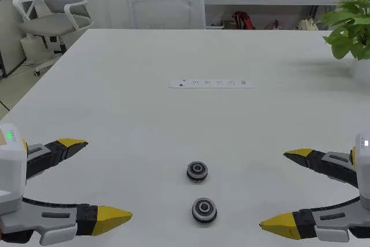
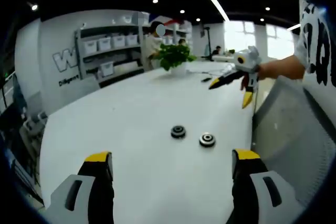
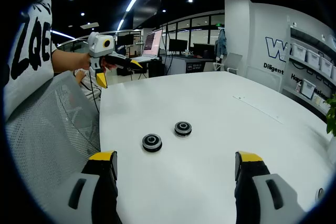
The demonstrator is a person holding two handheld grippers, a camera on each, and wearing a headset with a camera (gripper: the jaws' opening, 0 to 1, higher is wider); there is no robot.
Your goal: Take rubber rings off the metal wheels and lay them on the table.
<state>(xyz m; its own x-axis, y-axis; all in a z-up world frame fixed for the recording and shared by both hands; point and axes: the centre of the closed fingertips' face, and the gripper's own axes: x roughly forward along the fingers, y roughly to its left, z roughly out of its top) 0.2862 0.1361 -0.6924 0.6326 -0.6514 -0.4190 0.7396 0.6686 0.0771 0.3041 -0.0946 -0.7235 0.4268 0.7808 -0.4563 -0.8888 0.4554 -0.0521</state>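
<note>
Left gripper is nearest the lens in the head view. It is on the person's side of the power strip and off to the strip's left. Its jaws are spread wide, yellow tips well apart, with nothing between them. It is over the white table; cannot tell whether it touches the top.

In the left gripper view both wheels sit ahead of the open jaws, and the other gripper is across from them, held up off the table.

Far wheel lies flat on the table on the person's side of the power strip. It is well apart from the strip and roughly in line with the strip's middle. Near wheel lies farther from the strip, just beside the far wheel and not touching it. A black rubber ring goes round the rim of each wheel, with a pale metal hub at the centre. Both wheels lie between the two grippers and neither gripper touches them.

Right gripper is on the person's side of the power strip and off to its right. Its jaws are also wide apart and empty.

In the right gripper view the near wheel and far wheel sit ahead of the spread jaws. The power strip lies beyond them.

Potted plant stands far right of the strip, at the table's edge.
</note>
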